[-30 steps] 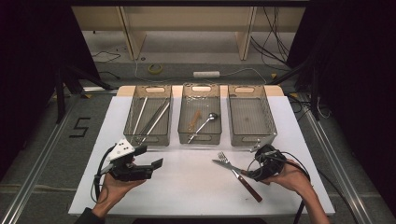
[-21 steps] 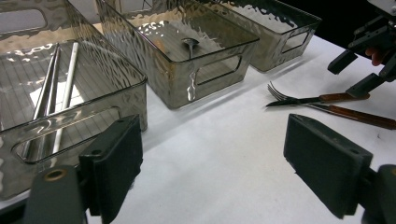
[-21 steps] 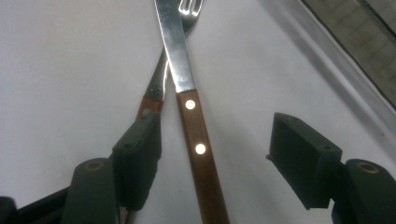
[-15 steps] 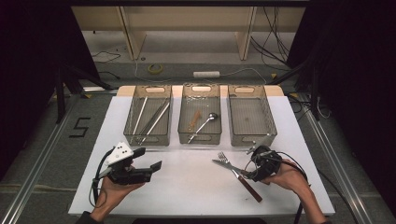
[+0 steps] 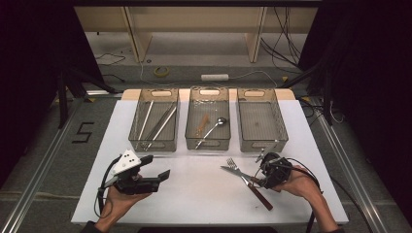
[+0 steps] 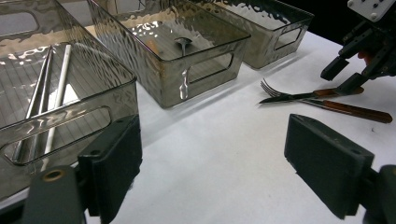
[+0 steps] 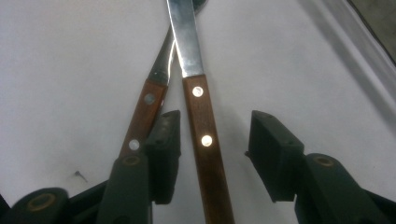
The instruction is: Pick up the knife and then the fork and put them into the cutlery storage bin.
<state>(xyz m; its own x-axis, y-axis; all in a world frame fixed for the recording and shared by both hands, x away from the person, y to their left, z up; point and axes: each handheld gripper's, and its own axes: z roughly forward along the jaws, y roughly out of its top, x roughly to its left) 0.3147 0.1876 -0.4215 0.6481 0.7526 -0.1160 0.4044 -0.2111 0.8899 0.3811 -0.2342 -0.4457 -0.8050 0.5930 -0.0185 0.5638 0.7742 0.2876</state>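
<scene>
Wooden-handled knife [image 7: 205, 135] | between right claw [image 7: 212, 154] jaws, closing | pads not touching

black left gripper [image 5: 145, 177], white dotted top plate; black cable

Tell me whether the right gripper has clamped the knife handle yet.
Not yet: the right gripper has just been closing, its jaws straddling the knife handle with gaps either side.
</scene>
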